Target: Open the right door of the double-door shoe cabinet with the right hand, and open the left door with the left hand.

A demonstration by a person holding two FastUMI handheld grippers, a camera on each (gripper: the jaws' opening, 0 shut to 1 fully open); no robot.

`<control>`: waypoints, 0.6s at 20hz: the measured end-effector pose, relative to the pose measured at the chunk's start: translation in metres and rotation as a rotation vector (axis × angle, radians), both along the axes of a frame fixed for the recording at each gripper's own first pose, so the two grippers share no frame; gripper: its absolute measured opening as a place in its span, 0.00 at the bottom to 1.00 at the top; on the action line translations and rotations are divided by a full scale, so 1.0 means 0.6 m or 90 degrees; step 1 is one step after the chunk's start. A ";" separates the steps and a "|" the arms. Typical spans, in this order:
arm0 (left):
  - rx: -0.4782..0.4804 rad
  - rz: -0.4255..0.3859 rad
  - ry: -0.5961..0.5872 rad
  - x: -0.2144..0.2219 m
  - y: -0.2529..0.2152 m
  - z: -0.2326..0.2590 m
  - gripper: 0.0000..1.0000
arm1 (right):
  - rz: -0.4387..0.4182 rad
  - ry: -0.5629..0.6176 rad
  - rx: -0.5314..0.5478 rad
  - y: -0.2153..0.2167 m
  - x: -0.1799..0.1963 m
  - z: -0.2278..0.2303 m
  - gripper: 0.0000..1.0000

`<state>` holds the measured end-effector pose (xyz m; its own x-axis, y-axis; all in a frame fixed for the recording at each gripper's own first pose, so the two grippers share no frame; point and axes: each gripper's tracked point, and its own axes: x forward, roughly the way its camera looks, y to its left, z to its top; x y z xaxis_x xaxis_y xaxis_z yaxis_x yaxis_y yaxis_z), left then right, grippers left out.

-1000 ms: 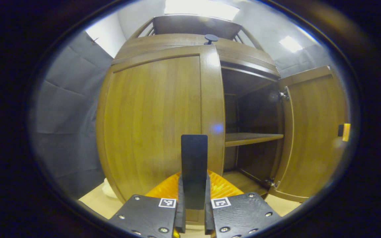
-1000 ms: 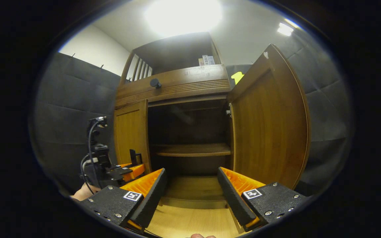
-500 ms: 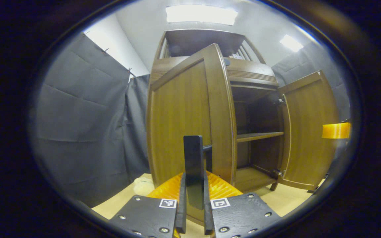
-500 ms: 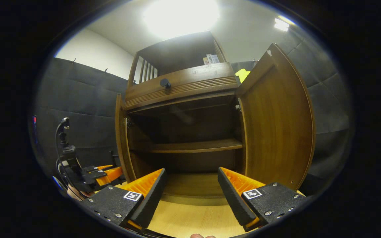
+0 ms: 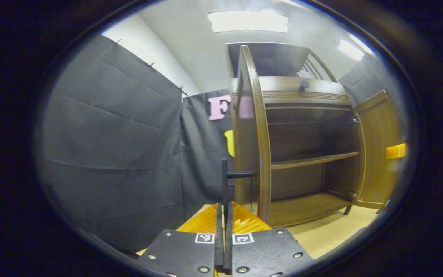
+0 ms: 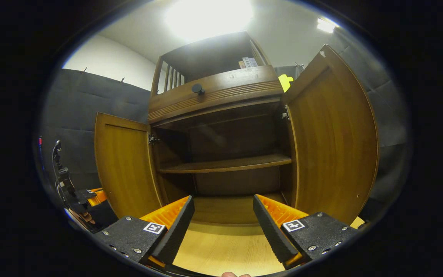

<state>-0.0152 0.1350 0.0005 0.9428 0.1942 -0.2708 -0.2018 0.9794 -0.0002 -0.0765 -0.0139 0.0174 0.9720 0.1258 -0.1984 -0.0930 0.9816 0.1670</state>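
Between my left tongs (image 5: pixel 223 215), at six o'clock in the left gripper view, sat the thin dark handle (image 5: pixel 225 181) of the left door (image 5: pixel 250 127); both fingers were pressed flat against it with no gap left. That door stood swung out, nearly edge-on to me at twelve o'clock. In the right gripper view my right tongs (image 6: pixel 223 219) hung spread wide and held nothing, at six o'clock before the cabinet (image 6: pixel 221 154). The right door (image 6: pixel 333 142) stood open at three o'clock, the left one open at nine, and a bare shelf (image 6: pixel 225 164) crossed the middle.

Both doors looked about as open as I needed, so the danger lay in letting go. If I pulled further, I judged the hinge could strain or the light cabinet could shift on the floor (image 6: pixel 225 250). If I drew back before spreading my fingers, the handle could drag and the door swing back shut.
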 end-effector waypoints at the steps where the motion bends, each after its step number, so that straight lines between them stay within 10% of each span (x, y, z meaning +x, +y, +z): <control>1: -0.006 -0.009 -0.005 -0.007 -0.007 0.004 0.06 | -0.006 -0.003 0.001 0.000 0.001 0.001 0.95; 12: 0.123 0.082 -0.020 -0.020 0.046 0.044 0.02 | 0.002 -0.001 -0.026 0.005 -0.005 0.001 0.95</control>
